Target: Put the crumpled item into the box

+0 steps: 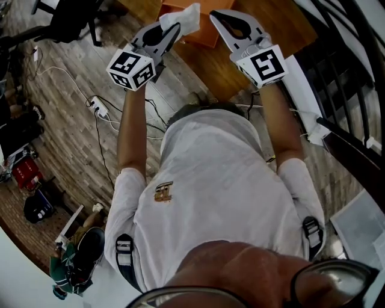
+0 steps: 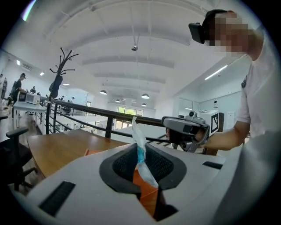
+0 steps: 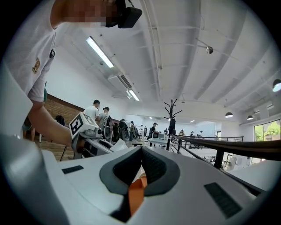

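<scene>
The crumpled item (image 1: 184, 18) is a white wad with a blue streak, and my left gripper (image 1: 174, 30) is shut on it. In the left gripper view the crumpled item (image 2: 137, 132) sticks up from between the closed pads of the left gripper (image 2: 139, 148). The orange box (image 1: 201, 37) sits on the wooden table (image 1: 283, 24), just beyond and below both grippers. My right gripper (image 1: 215, 17) hovers beside the left one, shut and empty. In the right gripper view the right gripper (image 3: 141, 152) has its tips together, with the orange box (image 3: 137, 191) showing through the gap below.
A black railing (image 1: 343, 66) runs along the right of the table. On the wood floor to the left lie a power strip (image 1: 98, 106) with cables and an office chair (image 1: 66, 18). A coat rack (image 2: 59, 79) and people at desks stand far off.
</scene>
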Action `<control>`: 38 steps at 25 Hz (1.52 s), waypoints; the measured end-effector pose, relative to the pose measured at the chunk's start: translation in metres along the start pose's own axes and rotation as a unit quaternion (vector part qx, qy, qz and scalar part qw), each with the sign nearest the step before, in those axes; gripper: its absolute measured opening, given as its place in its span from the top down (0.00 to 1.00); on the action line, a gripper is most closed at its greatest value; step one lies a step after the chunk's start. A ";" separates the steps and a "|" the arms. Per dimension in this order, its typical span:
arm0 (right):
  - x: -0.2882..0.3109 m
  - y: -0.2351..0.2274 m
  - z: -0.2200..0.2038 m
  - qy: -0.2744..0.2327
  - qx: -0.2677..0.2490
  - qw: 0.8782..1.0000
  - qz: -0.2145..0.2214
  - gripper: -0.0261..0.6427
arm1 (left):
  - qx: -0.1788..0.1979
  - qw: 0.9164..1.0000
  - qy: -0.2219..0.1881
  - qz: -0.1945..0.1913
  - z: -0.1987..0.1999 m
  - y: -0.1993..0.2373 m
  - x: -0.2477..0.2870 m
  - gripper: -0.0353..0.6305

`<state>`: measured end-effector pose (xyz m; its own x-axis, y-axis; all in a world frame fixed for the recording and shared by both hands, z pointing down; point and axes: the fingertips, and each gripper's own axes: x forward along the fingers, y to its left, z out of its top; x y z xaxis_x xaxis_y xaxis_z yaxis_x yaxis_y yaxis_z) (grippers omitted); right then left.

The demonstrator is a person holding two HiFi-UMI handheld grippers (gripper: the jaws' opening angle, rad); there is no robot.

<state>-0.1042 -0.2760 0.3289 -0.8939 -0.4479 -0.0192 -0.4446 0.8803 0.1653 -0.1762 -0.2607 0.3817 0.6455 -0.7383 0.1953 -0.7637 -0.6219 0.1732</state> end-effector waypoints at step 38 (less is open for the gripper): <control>0.006 -0.042 -0.067 0.095 0.032 0.994 -0.051 0.91 | -0.063 0.953 0.293 -0.032 -0.123 0.069 0.098 0.85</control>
<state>-0.0873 -0.3263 0.3875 -0.8202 -0.5508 0.1543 -0.5398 0.8346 0.1096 -0.1649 -0.3442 0.5317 0.6112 -0.4045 0.6803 -0.7400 -0.5969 0.3100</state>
